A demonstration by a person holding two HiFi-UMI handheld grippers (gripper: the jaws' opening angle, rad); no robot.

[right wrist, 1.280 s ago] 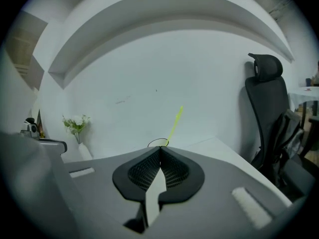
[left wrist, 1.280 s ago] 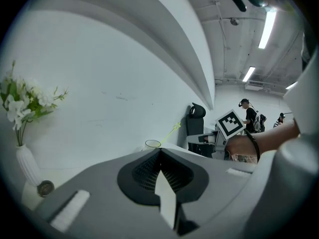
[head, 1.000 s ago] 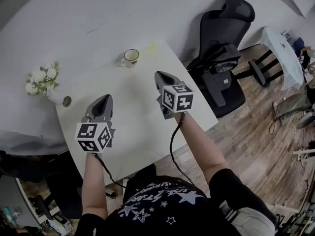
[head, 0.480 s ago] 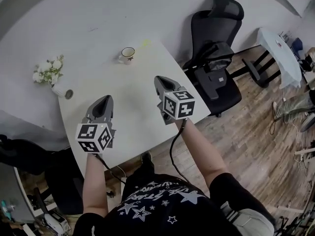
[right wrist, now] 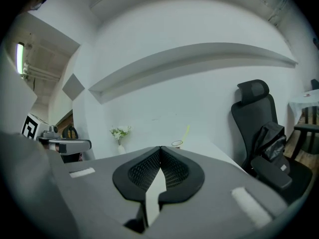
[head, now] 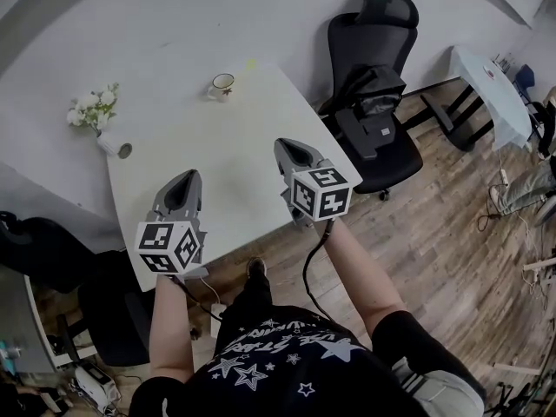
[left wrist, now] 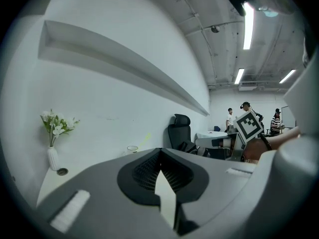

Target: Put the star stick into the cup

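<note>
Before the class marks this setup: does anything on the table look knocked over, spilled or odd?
Nothing stands out. The cup and flower vase stand upright, nothing is spilled, and the star stick rests by the wall beside the cup, not yet in it.

Head view looks steeply down from high above the table (head: 217, 146), far off: cup (head: 222, 82) at twelve o'clock, vase (head: 109, 142) at ten, chair (head: 373, 76) at one. Now the left gripper (head: 182, 176) view, low and close behind its own closed jaws, faces level across the tabletop to the wall, with the cup (left wrist: 132, 149) near centre, the vase (left wrist: 51, 158) at nine and the chair (left wrist: 179, 133) just right. The right gripper (head: 289, 146) view faces the same way: cup (right wrist: 177, 144) centred, vase (right wrist: 119, 148) left, chair (right wrist: 259, 128) at three. All three share those.
</note>
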